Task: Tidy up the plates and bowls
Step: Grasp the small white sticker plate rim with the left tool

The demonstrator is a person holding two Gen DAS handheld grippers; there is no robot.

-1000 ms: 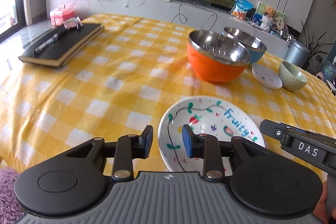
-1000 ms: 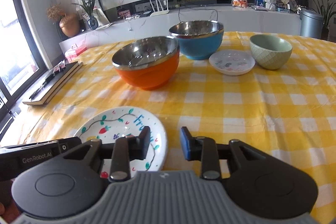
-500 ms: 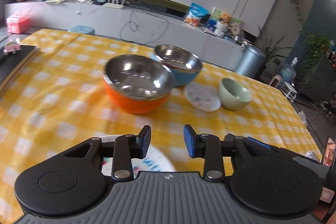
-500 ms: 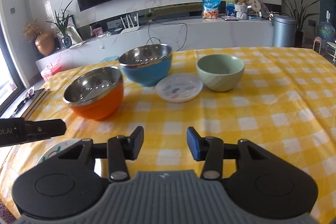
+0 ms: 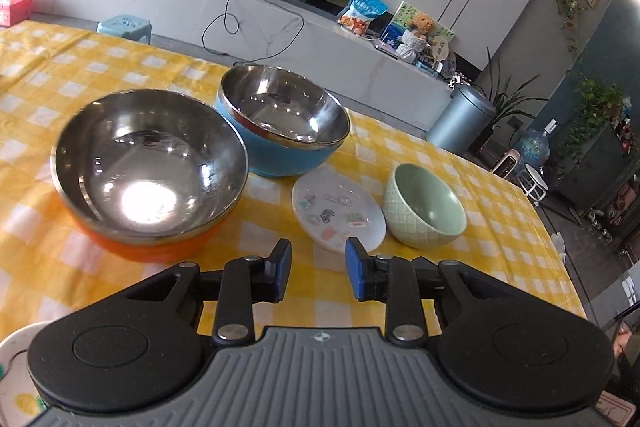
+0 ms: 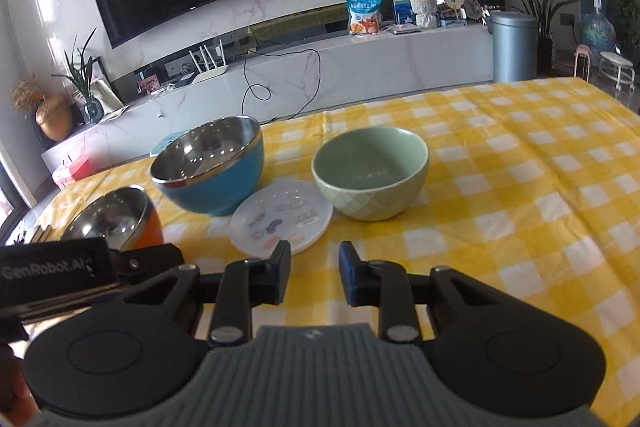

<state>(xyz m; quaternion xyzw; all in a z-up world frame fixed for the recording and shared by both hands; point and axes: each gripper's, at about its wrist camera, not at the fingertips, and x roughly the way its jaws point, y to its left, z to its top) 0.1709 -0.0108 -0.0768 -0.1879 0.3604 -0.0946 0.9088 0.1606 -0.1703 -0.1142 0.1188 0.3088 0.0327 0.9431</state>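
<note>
An orange steel-lined bowl stands at the left, a blue steel-lined bowl behind it. A small white patterned plate lies between the blue bowl and a green ceramic bowl. My left gripper is open and empty, just short of the small plate. My right gripper is open and empty, near the small plate, with the green bowl, blue bowl and orange bowl beyond. The large painted plate's rim shows at the lower left.
The table has a yellow checked cloth. The left gripper's body shows at the left of the right wrist view. A marble TV counter and a grey bin stand beyond the table's far edge.
Both grippers have moved forward and to the right, away from the large painted plate and toward the small plate and green bowl. Both stay open and empty.
</note>
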